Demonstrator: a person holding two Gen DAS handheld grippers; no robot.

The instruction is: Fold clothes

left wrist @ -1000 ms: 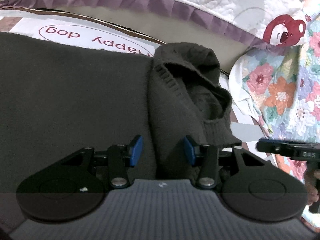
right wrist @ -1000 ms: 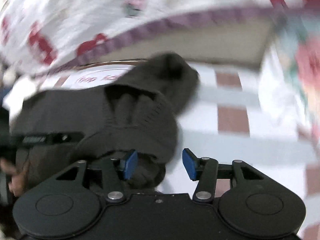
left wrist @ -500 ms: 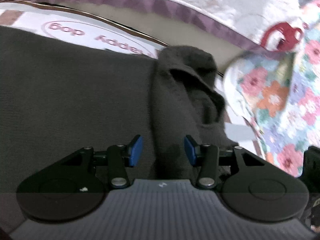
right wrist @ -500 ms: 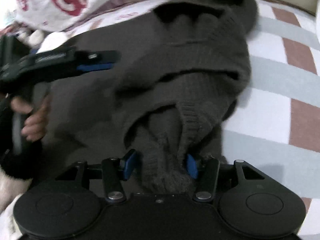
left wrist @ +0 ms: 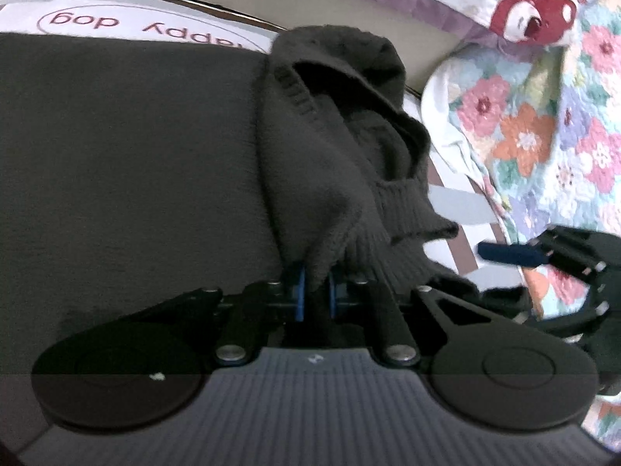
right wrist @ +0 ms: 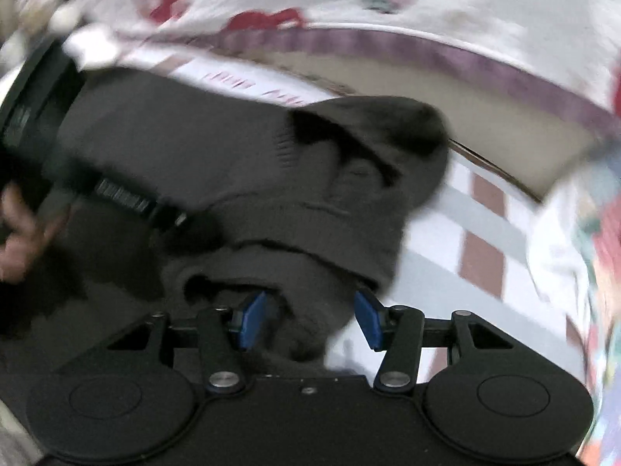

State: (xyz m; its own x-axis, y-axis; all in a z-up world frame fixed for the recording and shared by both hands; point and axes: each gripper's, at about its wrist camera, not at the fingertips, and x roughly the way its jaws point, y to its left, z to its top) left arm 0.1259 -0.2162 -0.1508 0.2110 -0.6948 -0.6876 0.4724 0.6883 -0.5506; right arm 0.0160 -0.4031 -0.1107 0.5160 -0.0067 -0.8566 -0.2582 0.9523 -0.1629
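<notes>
My left gripper (left wrist: 315,291) was clamped on a fold of the dark knitted sweater (left wrist: 318,163), the blue pads drawn close with the ribbed edge pinched between them. The sweater was my landmark: its flat body spread away to the left of that fold, and its bunched hood and sleeve rose just beyond my fingers. It lay on a checked sheet (left wrist: 458,206) of white, grey and brown squares, which showed to the right of the bunched part. Beyond the sweater's far edge, an oval print reading "happy dog" (left wrist: 128,25) peeked out upside down. Farther past the sweater ran a quilt with a purple border (left wrist: 427,4), and to the sweater's right sat a flowered quilt (left wrist: 535,132).

My right gripper (right wrist: 310,320) stood with its blue pads spread apart, a lump of the sweater (right wrist: 271,178) lying between them; in this blurred view I could not tell whether either pad touched the wool. From the left camera that gripper (left wrist: 508,254) showed at the sweater's right side. From the right camera, my left hand (right wrist: 19,233) gripped its tool at the sweater's left side.
</notes>
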